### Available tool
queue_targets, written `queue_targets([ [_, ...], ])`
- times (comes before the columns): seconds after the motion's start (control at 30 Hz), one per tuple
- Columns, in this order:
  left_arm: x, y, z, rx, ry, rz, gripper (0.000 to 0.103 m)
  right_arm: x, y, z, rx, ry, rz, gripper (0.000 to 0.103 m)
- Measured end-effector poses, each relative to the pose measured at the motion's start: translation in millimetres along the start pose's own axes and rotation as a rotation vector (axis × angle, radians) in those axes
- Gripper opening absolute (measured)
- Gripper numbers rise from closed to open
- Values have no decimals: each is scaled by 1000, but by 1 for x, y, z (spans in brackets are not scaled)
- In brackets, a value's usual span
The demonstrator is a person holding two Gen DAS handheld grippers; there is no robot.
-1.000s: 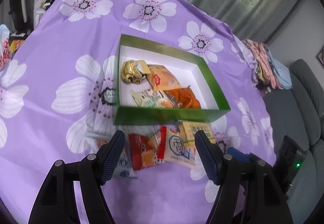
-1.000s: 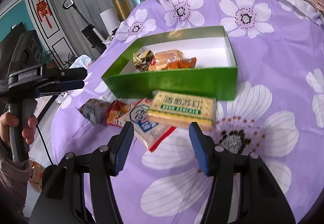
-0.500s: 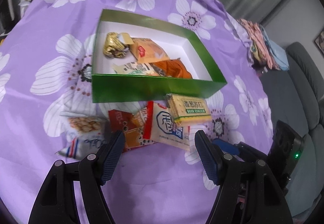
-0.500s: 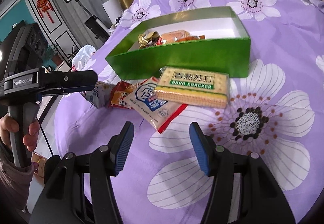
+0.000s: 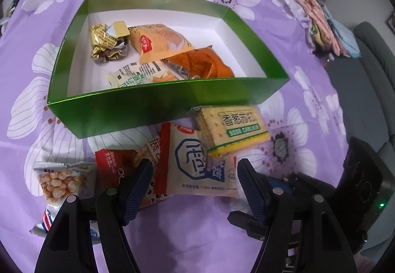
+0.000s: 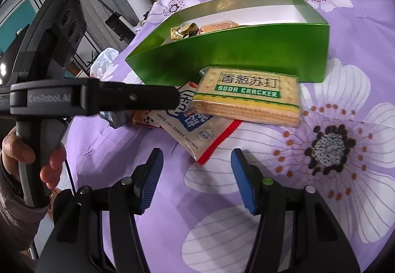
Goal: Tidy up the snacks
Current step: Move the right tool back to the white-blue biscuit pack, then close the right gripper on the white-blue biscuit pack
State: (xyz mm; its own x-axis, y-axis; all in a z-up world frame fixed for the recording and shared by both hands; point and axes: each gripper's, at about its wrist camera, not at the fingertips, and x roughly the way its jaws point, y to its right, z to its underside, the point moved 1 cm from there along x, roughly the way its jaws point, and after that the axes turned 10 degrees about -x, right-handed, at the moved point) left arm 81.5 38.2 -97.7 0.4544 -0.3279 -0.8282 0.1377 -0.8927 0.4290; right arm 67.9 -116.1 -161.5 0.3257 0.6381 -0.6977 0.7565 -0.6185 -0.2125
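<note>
So the snack sorting looks roughly half done. The green box (image 5: 138, 110) sits on the purple flowered counter (image 5: 197, 228) with four things in it already: a crumpled gold wrapper (image 5: 106, 42) far left, an orange-tan packet (image 5: 158, 41), a darker orange packet (image 5: 200, 63) and a pale green-print packet (image 5: 138, 75) by the near wall.

What's left is the pile just outside that near wall: a soda cracker pack (image 6: 249, 97) lying on top of a white and blue pouch (image 5: 197, 164), a red packet (image 5: 113, 162) to the left, and a peanut bag (image 5: 61, 181) furthest left.

The left tool (image 5: 195, 189) has its jaws apart, holding nothing, right over the white pouch. The right tool (image 6: 197, 179) is also spread wide and holding nothing, near the cracker pack.
</note>
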Motion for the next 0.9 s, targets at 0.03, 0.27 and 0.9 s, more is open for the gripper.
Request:
queue_targets([
  [0.03,1,0,0,3,-1,-2,70,2,-1,-1,-7,-2,1,58],
  [0.27,11,4,3,70,-16,-38,60,19,-10,-10,-61,-21,40,58],
  [0.9,-2,-3,17,58,4,25,30,9,-11,-5,-105,12,17,16],
])
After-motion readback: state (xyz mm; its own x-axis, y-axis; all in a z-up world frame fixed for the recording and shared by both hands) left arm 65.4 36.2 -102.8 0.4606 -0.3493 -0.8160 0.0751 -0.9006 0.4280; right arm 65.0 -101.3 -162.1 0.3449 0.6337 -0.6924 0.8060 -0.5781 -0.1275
